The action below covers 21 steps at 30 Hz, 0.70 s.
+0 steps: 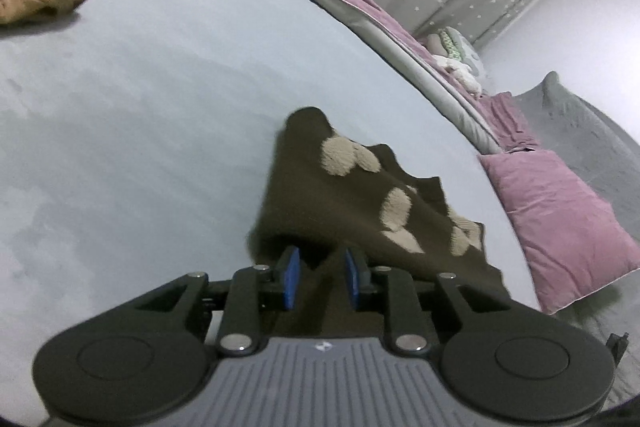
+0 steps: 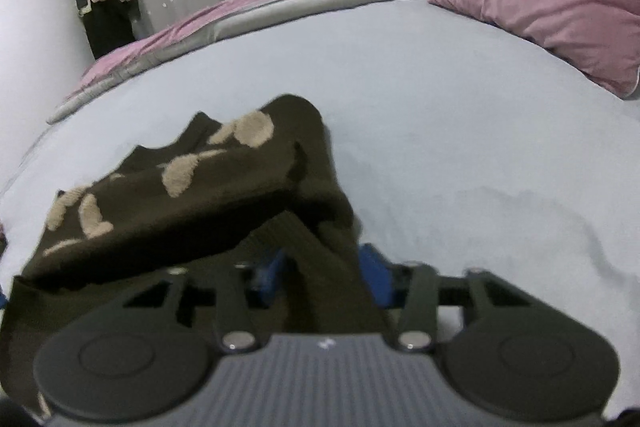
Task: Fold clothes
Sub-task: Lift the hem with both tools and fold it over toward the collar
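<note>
Knitted brown sweater (image 1: 348, 199) with fuzzy beige blobs lies centre-frame on the smooth bed sheet (image 1: 160, 107); left claw (image 1: 322, 277) and right claw (image 2: 326, 277) each pinch its ribbed edge.

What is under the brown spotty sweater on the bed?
The brown sweater lies on the pale blue sheet, which shows all around it. Both tools, left and right, pinch its edge. Anything under its middle is covered by the cloth.
</note>
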Each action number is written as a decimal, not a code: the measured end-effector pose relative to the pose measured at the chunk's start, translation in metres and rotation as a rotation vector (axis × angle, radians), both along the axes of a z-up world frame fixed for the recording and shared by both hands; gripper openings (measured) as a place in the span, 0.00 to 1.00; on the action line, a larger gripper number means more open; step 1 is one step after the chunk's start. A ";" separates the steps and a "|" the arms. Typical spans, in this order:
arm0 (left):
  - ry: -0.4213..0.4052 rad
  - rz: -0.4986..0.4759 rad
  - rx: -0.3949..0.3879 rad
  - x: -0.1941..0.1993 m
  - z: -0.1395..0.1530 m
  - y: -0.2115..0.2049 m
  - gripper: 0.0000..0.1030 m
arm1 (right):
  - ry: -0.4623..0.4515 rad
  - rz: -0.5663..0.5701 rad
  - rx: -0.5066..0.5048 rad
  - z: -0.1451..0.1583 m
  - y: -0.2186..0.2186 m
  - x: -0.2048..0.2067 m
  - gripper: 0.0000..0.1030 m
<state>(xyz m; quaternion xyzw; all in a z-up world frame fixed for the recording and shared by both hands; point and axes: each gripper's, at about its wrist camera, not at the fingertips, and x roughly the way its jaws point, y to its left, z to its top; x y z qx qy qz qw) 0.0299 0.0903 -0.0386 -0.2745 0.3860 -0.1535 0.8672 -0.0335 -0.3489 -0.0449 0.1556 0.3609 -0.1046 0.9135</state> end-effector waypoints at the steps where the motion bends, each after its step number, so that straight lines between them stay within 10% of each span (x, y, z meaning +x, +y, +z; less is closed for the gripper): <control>1: 0.000 -0.003 0.007 0.000 -0.001 0.001 0.22 | 0.003 0.000 0.001 -0.001 -0.001 0.000 0.20; 3: 0.002 -0.019 0.014 0.001 -0.004 -0.002 0.22 | -0.010 -0.008 0.005 0.002 -0.003 -0.004 0.08; 16: 0.093 -0.009 0.114 0.007 -0.034 -0.016 0.23 | -0.004 -0.047 -0.014 -0.003 -0.006 -0.008 0.08; 21: 0.044 -0.012 0.165 -0.004 -0.022 -0.022 0.24 | -0.020 -0.040 -0.050 -0.001 0.001 -0.012 0.26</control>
